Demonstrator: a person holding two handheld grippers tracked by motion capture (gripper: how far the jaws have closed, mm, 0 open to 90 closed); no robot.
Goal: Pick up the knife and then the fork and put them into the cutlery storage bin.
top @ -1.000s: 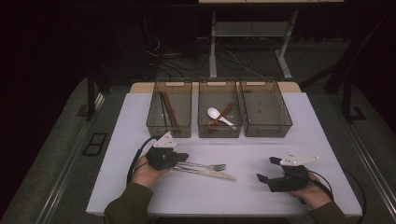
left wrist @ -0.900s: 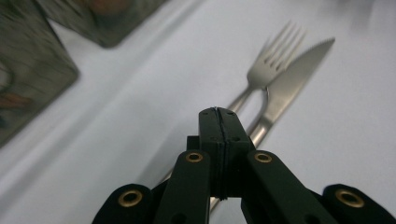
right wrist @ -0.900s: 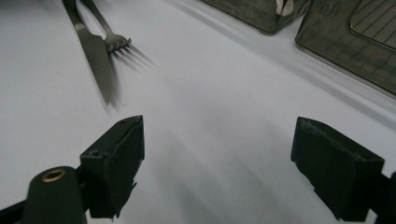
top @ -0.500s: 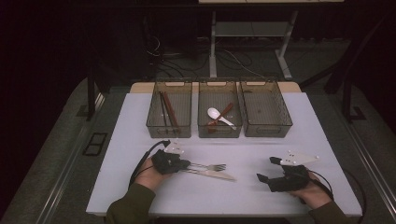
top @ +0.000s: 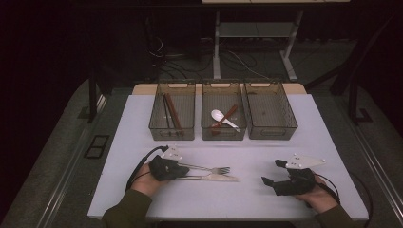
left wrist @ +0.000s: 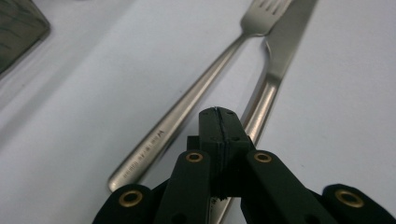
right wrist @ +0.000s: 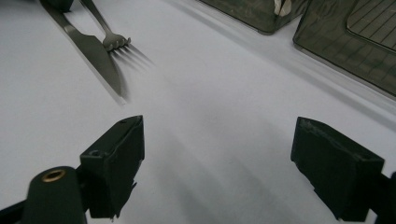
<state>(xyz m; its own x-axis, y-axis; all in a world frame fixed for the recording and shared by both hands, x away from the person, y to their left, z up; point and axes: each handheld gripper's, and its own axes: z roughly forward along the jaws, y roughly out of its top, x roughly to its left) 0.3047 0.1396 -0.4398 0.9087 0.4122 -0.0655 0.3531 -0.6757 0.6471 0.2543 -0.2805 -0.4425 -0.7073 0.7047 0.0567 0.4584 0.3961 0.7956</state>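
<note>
A steel fork and a steel knife lie side by side on the white table, tips pointing right. My left gripper is shut, its tips down at the handle ends. In the left gripper view the shut jaws sit over the knife's handle, with the fork just to the left; I cannot tell if anything is pinched. My right gripper rests open at the front right. Its own view has bare table between the jaws, with knife and fork farther off.
Three dark see-through bins stand in a row at the back. The left bin holds brown chopsticks. The middle bin holds a white spoon and a brown utensil. The right bin looks empty. The table's front edge runs just before both hands.
My left gripper has dropped slightly toward the front, down onto the handle ends of the cutlery. The right gripper, fork and knife have stayed put.
</note>
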